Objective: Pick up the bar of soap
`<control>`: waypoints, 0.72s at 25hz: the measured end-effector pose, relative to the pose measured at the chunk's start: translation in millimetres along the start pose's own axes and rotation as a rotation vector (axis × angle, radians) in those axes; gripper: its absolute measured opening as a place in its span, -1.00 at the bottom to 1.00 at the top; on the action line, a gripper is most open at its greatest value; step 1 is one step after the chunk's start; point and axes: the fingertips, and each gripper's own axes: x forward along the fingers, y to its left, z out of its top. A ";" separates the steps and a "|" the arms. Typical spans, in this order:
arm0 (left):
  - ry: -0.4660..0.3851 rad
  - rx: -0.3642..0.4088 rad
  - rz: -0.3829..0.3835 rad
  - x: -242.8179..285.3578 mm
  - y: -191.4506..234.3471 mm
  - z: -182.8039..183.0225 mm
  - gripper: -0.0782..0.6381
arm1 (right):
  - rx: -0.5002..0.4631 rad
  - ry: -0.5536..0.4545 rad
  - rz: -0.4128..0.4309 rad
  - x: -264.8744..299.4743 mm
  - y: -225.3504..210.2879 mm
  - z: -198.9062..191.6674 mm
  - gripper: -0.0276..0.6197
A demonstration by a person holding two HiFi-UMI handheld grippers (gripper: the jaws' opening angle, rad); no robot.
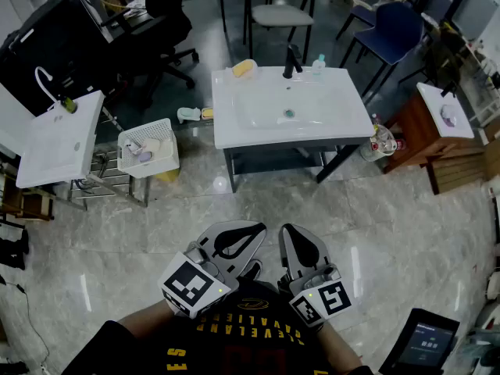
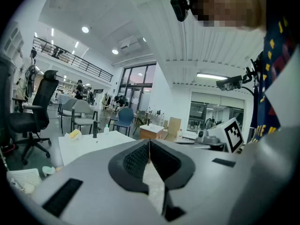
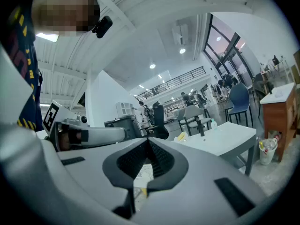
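Observation:
The yellow bar of soap (image 1: pixel 244 68) lies on the back left corner of the white sink table (image 1: pixel 344 123), far ahead of me. It also shows as a small yellow lump in the left gripper view (image 2: pixel 74 134) and in the right gripper view (image 3: pixel 182 136). My left gripper (image 1: pixel 258 228) and right gripper (image 1: pixel 287 230) are held side by side close to my body, well short of the sink. Both point level towards it. Each has its jaws meeting at the tip with nothing between them, as the left gripper (image 2: pixel 149 142) and right gripper (image 3: pixel 149 141) views show.
A black faucet (image 1: pixel 292 61) and a small bottle (image 1: pixel 319 62) stand at the sink's back edge. A white basket (image 1: pixel 148 148) and a second basin (image 1: pixel 58 135) are at left, a wooden stand (image 1: pixel 426 131) at right, chairs (image 1: pixel 391 26) behind. Glossy floor lies between me and the sink.

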 end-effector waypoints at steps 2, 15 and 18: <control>-0.001 0.001 0.003 1.0 -0.6 2.5 -0.75 | -0.010 -0.003 -0.003 -2.4 -0.7 3.1 -0.87; 0.032 -0.023 0.021 11.7 18.9 2.7 -0.75 | 0.081 0.002 -0.013 16.1 -22.3 -0.3 -0.86; 0.039 -0.042 0.039 12.4 36.0 0.7 -0.75 | 0.090 0.013 -0.007 30.3 -24.6 -1.3 -0.86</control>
